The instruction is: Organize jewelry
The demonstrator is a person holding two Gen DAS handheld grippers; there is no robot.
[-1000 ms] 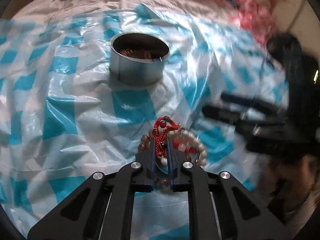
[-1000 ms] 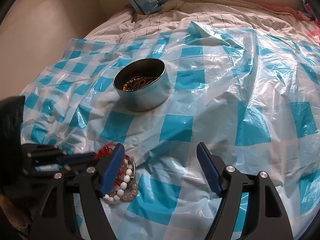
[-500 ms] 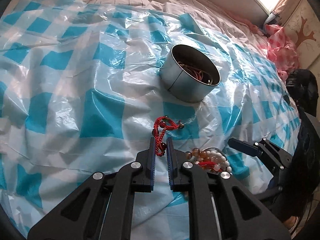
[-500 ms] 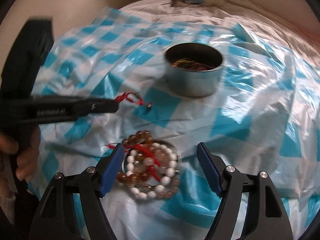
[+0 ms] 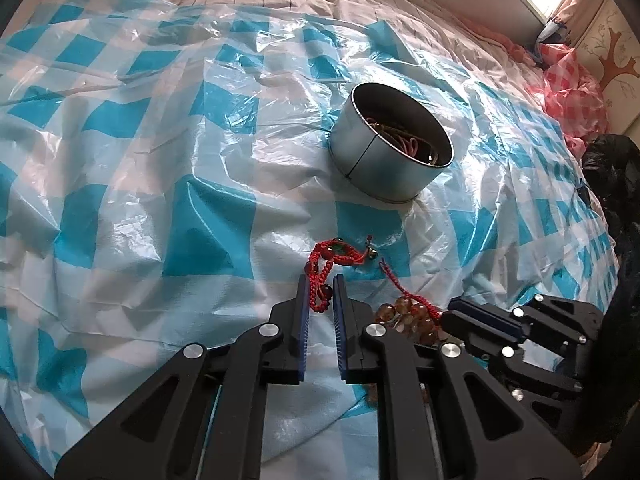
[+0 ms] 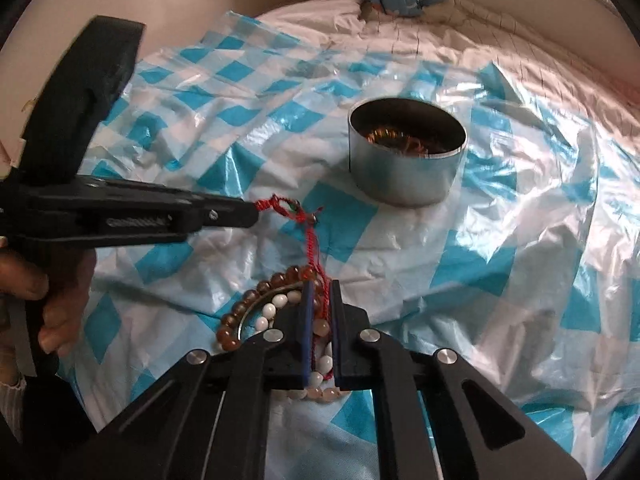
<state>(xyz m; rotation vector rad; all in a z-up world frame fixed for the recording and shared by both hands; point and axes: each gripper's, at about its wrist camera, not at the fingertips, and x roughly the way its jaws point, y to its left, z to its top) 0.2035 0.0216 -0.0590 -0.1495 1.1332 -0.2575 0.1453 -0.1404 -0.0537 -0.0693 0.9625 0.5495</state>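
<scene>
Sorting jewelry: both grippers clamped

Left wrist view: left gripper (image 5: 320, 292) pinches red braided cord bracelet (image 5: 326, 258), near round silver tin (image 5: 390, 158) on blue-checked plastic sheet (image 5: 160, 184).

Right wrist view: right gripper (image 6: 320, 300), jaws just closed, grips red cord of amber-and-white bead bracelets (image 6: 256, 304).

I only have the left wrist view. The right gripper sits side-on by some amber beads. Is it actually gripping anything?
Observer: Yes. The right gripper has just been closing its jaws, which now pinch a red cord.
Operator: Only amber beads there?
Observer: No, a white bead bracelet and a metal bangle lie there too.
Operator: Is it clear of my red bracelet?
Observer: Can't tell. The cord runs up close to the red bracelet at the left gripper.
</scene>
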